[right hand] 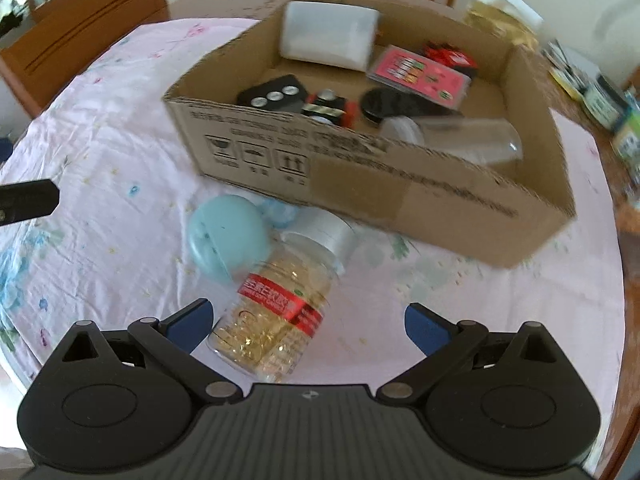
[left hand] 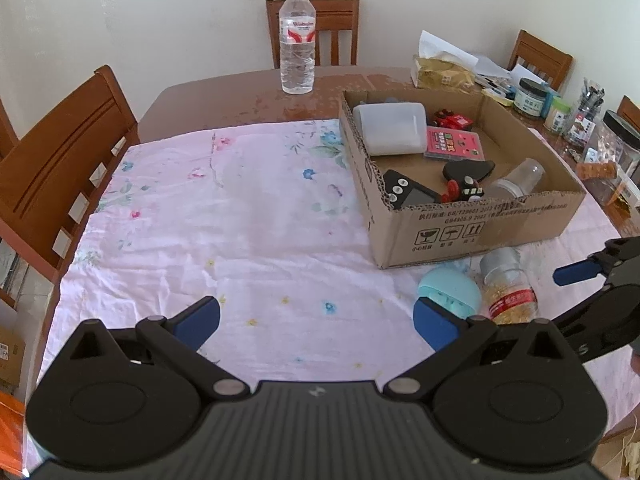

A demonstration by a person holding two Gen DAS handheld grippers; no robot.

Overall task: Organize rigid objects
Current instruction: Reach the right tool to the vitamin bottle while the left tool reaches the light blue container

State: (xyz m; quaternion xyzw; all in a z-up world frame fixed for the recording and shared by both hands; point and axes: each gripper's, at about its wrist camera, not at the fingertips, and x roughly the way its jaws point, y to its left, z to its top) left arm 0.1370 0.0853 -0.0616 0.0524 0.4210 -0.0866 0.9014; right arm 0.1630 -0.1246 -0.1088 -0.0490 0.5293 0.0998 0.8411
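While the right tongs (right hand: 306, 326) gape, the capsule bottle (right hand: 276, 308) (lying sideways) sits between them.

A home dining room: wooden chairs (left hand: 316, 32) around a cloth-covered table (left hand: 224, 96).

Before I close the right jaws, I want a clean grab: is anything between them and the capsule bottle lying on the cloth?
Nothing visible. The capsule bottle lies just ahead of the open right gripper, toward its left finger. The blue round case sits against the bottle's far left side, and the cardboard box stands beyond.
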